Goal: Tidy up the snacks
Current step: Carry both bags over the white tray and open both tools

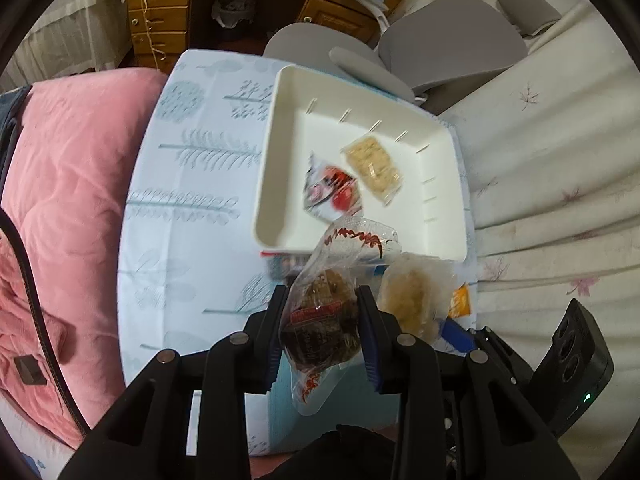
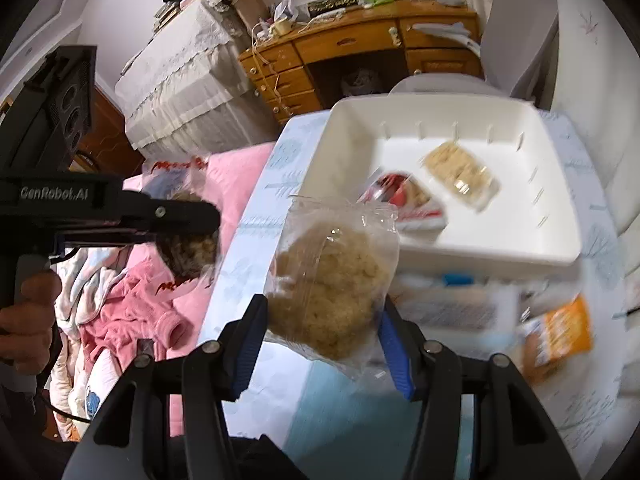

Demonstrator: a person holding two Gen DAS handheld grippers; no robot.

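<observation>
My left gripper (image 1: 320, 304) is shut on a clear bag with a dark brown cake (image 1: 322, 316) and holds it above the table, short of the white tray (image 1: 280, 184). My right gripper (image 2: 322, 320) is shut on a clear bag with a pale yellow cake (image 2: 330, 280), also held before the tray (image 2: 480, 256). In the tray lie a red-and-white packet (image 1: 334, 192) and a clear pack of beige biscuits (image 1: 374, 168). The left gripper and its bag also show at the left in the right wrist view (image 2: 188, 236).
The tray sits on a small table with a pale blue leaf-print cloth (image 1: 192, 200). An orange packet (image 2: 556, 336) and a white-and-blue box (image 2: 452, 304) lie on the table near the tray. Pink bedding (image 1: 72, 184) lies left, a grey chair (image 1: 440, 44) beyond.
</observation>
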